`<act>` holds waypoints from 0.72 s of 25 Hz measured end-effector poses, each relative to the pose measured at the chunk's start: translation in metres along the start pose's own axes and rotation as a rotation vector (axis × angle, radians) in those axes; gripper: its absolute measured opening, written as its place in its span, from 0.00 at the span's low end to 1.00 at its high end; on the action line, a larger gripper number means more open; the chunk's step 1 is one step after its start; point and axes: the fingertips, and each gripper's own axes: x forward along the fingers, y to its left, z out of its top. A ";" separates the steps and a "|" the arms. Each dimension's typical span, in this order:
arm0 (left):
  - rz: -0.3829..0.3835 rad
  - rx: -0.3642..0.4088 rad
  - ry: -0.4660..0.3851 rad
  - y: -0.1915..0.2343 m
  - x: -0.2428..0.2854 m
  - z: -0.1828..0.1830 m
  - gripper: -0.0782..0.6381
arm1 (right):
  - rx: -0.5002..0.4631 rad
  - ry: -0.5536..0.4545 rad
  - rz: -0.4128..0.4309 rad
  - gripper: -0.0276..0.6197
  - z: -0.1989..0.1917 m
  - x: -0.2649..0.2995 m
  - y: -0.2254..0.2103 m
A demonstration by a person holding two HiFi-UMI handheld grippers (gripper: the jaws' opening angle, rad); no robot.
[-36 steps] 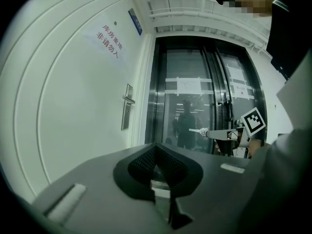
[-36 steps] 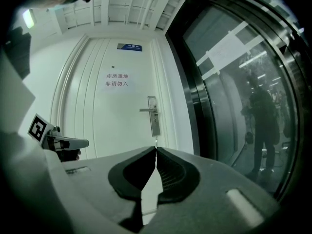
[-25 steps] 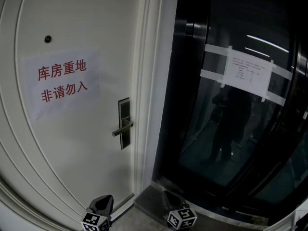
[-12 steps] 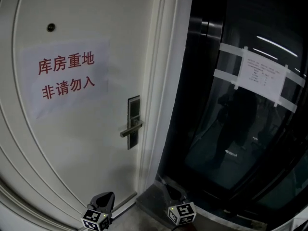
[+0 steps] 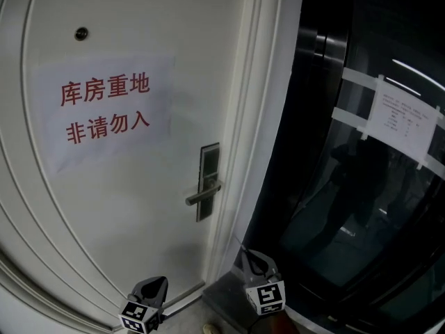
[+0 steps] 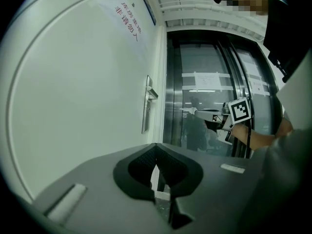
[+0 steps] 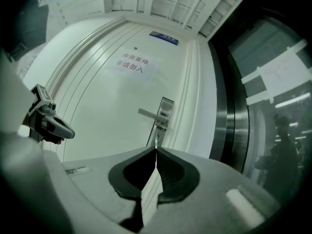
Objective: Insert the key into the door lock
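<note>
The white door (image 5: 125, 207) carries a dark lock plate (image 5: 208, 179) with a silver lever handle (image 5: 203, 195). In the right gripper view the plate (image 7: 164, 112) and its keyhole stand straight ahead of my right gripper (image 7: 156, 149), some way off. That gripper is shut on a small silver key (image 7: 156, 139) that pokes out past its tips. From the head view it (image 5: 249, 259) hangs low, right of the door's edge. My left gripper (image 5: 154, 287) is low in front of the door, its jaws (image 6: 156, 146) shut with nothing in them.
A paper sign with red characters (image 5: 104, 110) is taped to the door, with a peephole (image 5: 81, 33) above it. To the right a dark glass wall (image 5: 375, 172) bears a taped notice (image 5: 402, 120). The white door frame (image 5: 261, 117) separates the two.
My right gripper has risen and rolled, and now sits closer to the lock plate. The head view has swung, so the door and lock sit further right in the picture. The left gripper shifted slightly.
</note>
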 end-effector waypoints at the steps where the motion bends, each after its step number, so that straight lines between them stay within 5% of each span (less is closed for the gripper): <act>1: 0.010 -0.001 -0.002 0.003 0.003 -0.002 0.11 | -0.027 -0.006 0.008 0.06 0.004 0.006 -0.002; 18: 0.045 -0.002 -0.022 0.003 0.055 0.002 0.11 | -0.318 0.000 0.150 0.06 0.010 0.095 -0.014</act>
